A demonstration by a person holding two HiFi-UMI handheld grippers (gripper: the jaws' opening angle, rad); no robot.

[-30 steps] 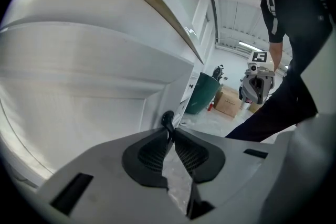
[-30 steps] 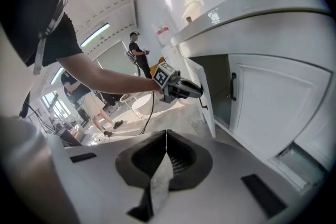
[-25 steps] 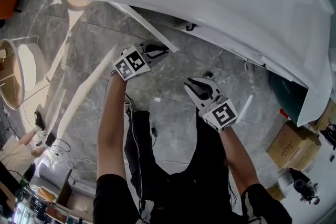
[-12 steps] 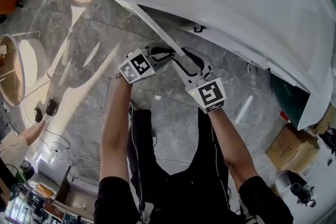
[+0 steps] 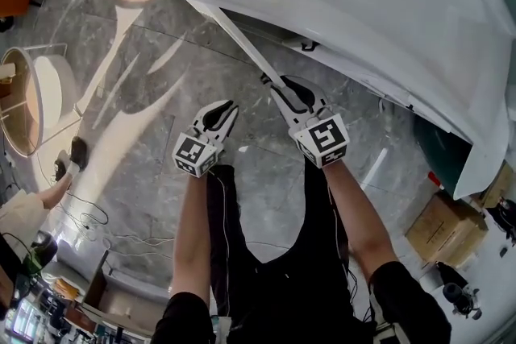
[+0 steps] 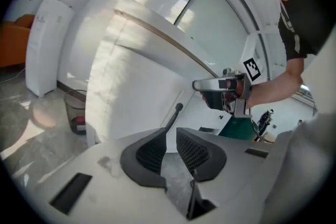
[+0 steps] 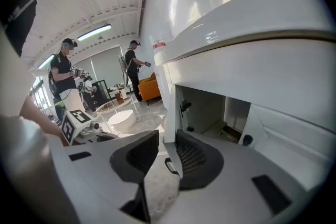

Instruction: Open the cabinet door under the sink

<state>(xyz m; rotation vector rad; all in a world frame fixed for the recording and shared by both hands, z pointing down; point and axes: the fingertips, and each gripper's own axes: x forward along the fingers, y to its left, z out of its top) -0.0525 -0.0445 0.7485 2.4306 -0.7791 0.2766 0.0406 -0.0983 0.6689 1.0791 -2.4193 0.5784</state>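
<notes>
**Right tool on the cabinet door's edge, left tool empty**

The cabinet door (image 5: 239, 42) under the sink (image 5: 339, 4) stands swung out from the cabinet. From my head view it shows as a thin white edge running from below the basin's rim toward me over the grey marble floor (image 5: 137, 101).

My right tool (image 5: 279, 84) sits at the free end of that door. In the right gripper view the door's narrow edge stands upright between the jaws, close against the right-hand pad (image 7: 191, 155), with a sliver of floor showing between it and the other pad. The jaws are closing around it and do not yet pinch it from both sides. Behind the door the open cabinet (image 7: 207, 110) shows its bare inside.

My left tool (image 5: 223, 109) hangs off the door, just beside my right tool and lower in the head view. Its jaws are slightly spread, with nothing between them but the floor.

A cardboard box (image 5: 442, 223) lies on the floor off to my right.
</notes>
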